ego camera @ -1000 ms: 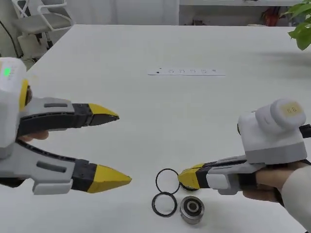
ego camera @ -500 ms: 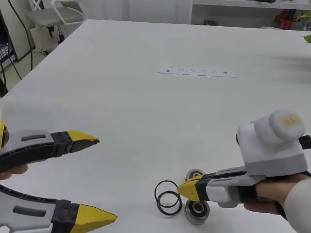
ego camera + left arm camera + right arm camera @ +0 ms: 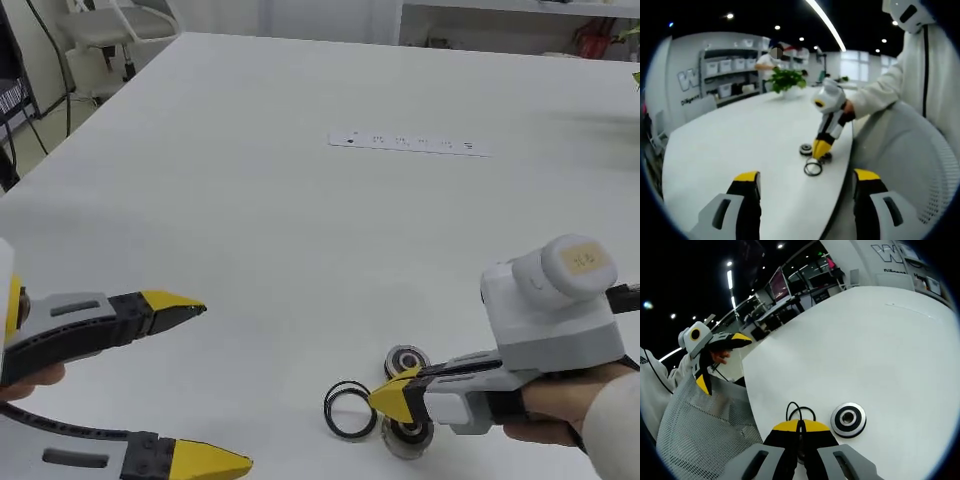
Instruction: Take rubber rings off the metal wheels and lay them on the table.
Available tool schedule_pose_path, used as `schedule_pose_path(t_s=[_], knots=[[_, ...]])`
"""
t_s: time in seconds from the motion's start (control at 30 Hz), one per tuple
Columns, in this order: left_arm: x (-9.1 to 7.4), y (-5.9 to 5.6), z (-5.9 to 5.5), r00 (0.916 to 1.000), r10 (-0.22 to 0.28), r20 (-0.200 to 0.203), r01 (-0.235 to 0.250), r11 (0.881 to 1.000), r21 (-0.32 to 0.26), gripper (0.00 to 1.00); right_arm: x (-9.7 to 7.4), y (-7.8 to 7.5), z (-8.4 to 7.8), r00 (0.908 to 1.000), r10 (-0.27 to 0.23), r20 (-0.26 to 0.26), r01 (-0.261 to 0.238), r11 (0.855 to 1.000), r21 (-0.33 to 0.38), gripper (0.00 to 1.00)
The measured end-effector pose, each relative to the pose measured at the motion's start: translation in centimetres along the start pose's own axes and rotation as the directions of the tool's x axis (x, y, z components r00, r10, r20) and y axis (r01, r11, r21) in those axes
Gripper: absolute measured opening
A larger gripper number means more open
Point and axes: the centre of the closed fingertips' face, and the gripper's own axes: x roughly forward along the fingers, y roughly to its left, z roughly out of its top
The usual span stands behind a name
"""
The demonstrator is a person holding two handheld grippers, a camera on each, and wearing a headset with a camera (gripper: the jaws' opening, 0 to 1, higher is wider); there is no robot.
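Rubber rings (image 3: 350, 410), thin, black and round, are lying overlapped on the smooth white bench (image 3: 300, 220), just beside the yellow tips of the right tool (image 3: 392, 398). One metal wheel (image 3: 405, 358), a short shiny disc with a dark face and a hole in its centre, is sitting flat just behind those tips. A second wheel (image 3: 410, 436) is lying partly under them, so half of its rim is hidden.

The right tool is holding its jaws pressed together, with barely a slit between them in the right gripper view. There a black loop of ring (image 3: 800, 410) is poking out past the tips, and the first wheel (image 3: 848, 419) is lying off to one side, clear of the jaws. Whether the jaws are pinching that ring is not clear.

The left tool (image 3: 222, 385) is hovering well apart from the rings. Its grey-and-black jaws with yellow wedge tips are spread wide and gripping nothing. In the left gripper view the rings (image 3: 813, 168) are lying near the bench edge.
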Motion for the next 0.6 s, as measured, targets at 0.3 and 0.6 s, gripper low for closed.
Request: schedule_pose_path(t_s=[0.3, 0.6], knots=[[0.25, -0.36, -0.51, 0.9996, -0.011, -0.027, 0.012, 1.000, 0.009, 0.75, 0.13, -0.29, -0.41, 0.9998, -0.010, -0.015, 0.010, 1.000, 0.003, 0.00], [0.20, -0.23, -0.48, 0.9997, -0.003, -0.025, 0.003, 1.000, 0.008, 0.74, 0.30, -0.31, -0.37, 0.9997, -0.016, -0.018, 0.016, 1.000, -0.011, 0.00]])
